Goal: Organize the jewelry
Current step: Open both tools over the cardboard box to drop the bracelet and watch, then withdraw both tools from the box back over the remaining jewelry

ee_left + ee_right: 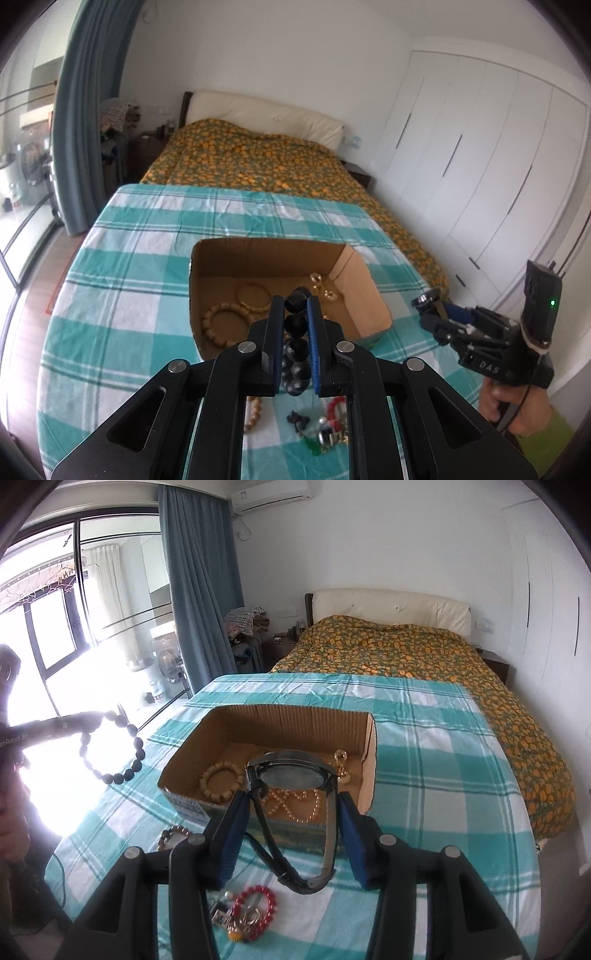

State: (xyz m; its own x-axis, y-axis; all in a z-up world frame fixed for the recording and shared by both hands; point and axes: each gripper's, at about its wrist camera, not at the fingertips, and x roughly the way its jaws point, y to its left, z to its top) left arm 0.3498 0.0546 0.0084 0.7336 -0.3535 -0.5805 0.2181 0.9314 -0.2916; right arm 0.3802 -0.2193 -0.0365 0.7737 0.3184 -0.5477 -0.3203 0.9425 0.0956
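Firmly pressed on a black round-bead bracelet (295, 343), the left gripper (295, 314) has its jaws close together, the loop hanging free in the air over the near wall of the open brown cardboard box (373, 291). The right gripper (291, 812) pinches a dark watch with a round glass face (293, 775) by its strap, the face held just above the box's front edge. Inside the box lie a tan wooden bead bracelet (219, 781), a pearl-coloured bead necklace (295, 805) and gold pieces. A red bead bracelet (255, 904) sits in the small pile on the teal-and-white checked cloth (424, 775) of the desk, nearer than the box. Bare cloth runs on all sides of the box; beyond the far edge is the bed with the orange-flowered cover (406, 653).
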